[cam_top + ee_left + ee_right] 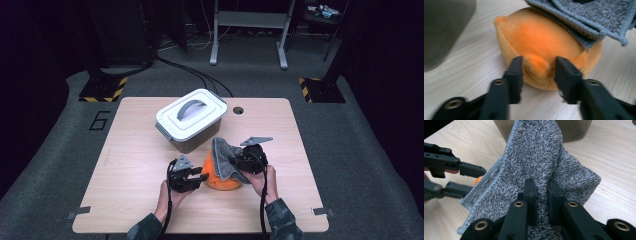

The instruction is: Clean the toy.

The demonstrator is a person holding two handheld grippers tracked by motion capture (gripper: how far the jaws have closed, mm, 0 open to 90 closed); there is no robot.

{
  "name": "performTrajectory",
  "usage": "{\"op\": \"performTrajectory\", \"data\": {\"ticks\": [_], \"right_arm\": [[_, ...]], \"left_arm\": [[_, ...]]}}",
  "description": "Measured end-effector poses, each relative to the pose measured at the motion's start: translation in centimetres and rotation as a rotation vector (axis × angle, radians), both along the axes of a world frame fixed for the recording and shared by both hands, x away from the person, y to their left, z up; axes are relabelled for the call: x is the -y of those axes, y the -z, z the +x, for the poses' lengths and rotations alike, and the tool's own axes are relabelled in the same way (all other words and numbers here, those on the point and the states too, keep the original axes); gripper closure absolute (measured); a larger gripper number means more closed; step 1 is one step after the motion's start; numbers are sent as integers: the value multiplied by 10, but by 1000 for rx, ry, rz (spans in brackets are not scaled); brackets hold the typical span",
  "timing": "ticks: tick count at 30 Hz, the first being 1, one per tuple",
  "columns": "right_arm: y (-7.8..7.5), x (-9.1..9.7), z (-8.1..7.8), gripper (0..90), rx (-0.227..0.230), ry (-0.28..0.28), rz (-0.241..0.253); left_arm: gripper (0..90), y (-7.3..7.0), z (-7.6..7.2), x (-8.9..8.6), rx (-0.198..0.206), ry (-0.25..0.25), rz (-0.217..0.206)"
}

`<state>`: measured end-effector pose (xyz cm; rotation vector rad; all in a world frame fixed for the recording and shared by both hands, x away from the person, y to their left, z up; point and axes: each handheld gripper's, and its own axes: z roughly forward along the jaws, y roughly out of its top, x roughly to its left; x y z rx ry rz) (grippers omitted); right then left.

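Item: grey towel draped over an orange plush toy, near edge of the table.

High view: right gripper (pixel 239 161) holds the terry towel (pixel 224 157) over the rounded plush (pixel 220 179), probably to lift it clear; left gripper (pixel 200 178) steadies the toy beside a lidded grey bin (pixel 191 119).
Left gripper view: jaws part-open, flanking a soft nub of the fuzzy plush (pixel 541 47), whether pressing it is unclear.
Right gripper view: jaws narrow, pinching a looped, hemmed fold of the towel (pixel 536 162).
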<state>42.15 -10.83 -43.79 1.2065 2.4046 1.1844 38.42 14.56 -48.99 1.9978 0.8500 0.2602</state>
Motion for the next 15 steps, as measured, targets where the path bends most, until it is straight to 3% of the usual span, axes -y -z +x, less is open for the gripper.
{"op": "performTrajectory", "data": {"ticks": [5,10,15], "right_arm": [[-1,6,-1,800,-5,4,6],[-16,3,0,799,34,4,4],[-24,-15,3,799,51,-29,-18]], "left_arm": [[803,0,-1,6,23,26,29],[819,0,-2,7,22,25,33],[822,0,-1,7,29,42,38]]}}
